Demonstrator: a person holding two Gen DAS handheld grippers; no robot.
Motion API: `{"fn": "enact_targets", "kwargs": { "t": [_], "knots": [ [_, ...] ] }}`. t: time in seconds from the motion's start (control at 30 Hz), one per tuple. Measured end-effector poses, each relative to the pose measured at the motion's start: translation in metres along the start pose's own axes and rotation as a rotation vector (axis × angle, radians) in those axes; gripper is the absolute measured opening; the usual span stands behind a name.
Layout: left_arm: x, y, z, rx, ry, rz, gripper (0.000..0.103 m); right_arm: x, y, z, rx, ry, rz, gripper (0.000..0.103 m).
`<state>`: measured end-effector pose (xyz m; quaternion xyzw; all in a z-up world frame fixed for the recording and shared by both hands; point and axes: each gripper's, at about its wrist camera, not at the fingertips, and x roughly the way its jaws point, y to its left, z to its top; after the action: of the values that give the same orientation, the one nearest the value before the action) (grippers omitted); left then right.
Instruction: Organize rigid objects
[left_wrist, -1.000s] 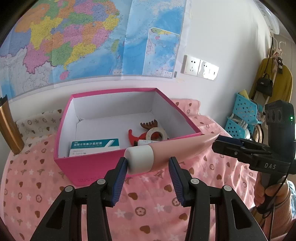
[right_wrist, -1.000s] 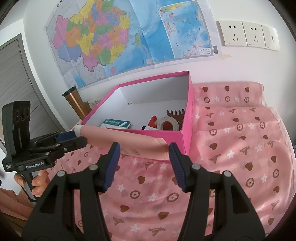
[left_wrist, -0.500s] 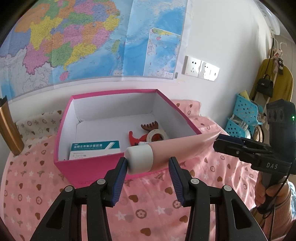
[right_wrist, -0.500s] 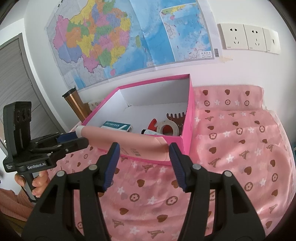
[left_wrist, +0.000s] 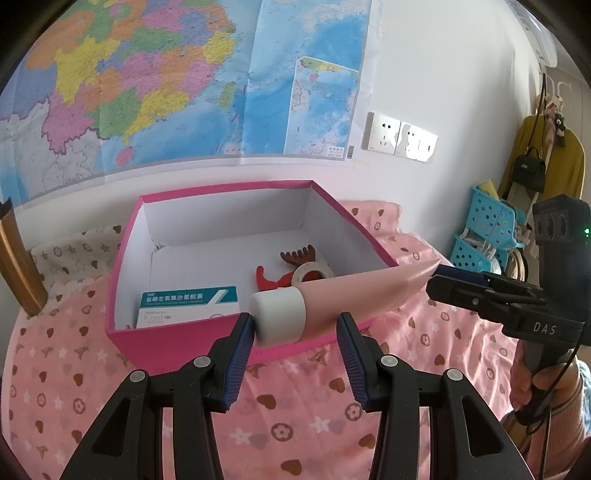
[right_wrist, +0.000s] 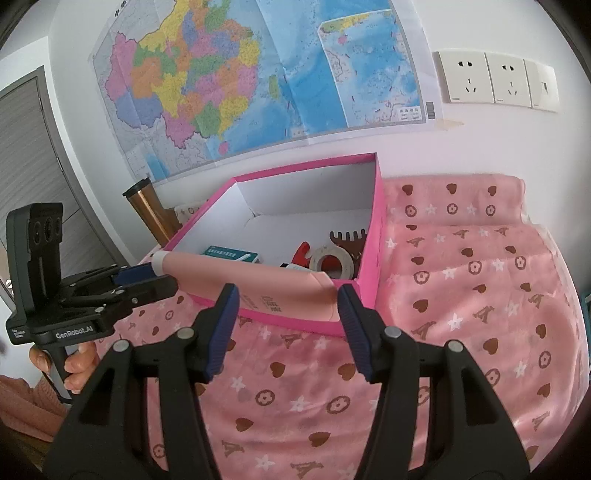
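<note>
A long pink plastic tube with a white cap (left_wrist: 332, 299) was held in the air between both grippers, just above the near wall of the open magenta cardboard box (left_wrist: 122, 280) that stood on the pink heart-printed cloth (left_wrist: 295, 424). The left gripper (left_wrist: 295, 328) was closed around the white cap end; the right gripper (right_wrist: 288, 310) was closed on the flat crimped end. A slip was judged possible: the cap is smooth and round, and the flat end was held only at its edge, so uneven release could drop the tube outside the box or onto its wall. Inside lay a teal-and-white carton (left_wrist: 188, 304), a tape roll (right_wrist: 330, 260) and a brown comb (right_wrist: 349, 236). Against the earlier frames, the tube, box and both grips were found unchanged, apart from a slight shift in framing.
</note>
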<state>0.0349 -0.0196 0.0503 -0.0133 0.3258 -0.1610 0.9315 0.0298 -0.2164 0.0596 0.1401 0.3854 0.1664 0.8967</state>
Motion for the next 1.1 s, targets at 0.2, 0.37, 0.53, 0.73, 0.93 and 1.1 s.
{"fn": "enact_targets", "kwargs": {
  "t": [0.2,0.37,0.53,0.73,0.93,1.1],
  "knots": [
    [0.001,0.000,0.002,0.004,-0.004,0.003,0.046,0.000,0.000,0.002,0.000,-0.001,0.000,0.058],
    [0.001,0.000,0.005,0.007,-0.008,0.005,0.046,0.000,0.000,0.004,0.000,-0.002,-0.002,0.058],
    [0.001,0.000,0.006,0.008,-0.012,0.006,0.046,0.000,0.000,0.004,0.000,-0.002,-0.003,0.058],
    [0.001,0.001,0.008,0.009,-0.017,0.008,0.046,0.000,0.001,0.005,0.000,-0.003,-0.003,0.058],
    [0.001,0.002,0.011,0.014,-0.022,0.013,0.046,0.002,0.000,0.011,-0.003,-0.007,-0.005,0.058],
    [0.003,0.002,0.014,0.018,-0.026,0.017,0.046,0.003,-0.001,0.012,-0.004,-0.008,-0.007,0.058]
  ]
}}
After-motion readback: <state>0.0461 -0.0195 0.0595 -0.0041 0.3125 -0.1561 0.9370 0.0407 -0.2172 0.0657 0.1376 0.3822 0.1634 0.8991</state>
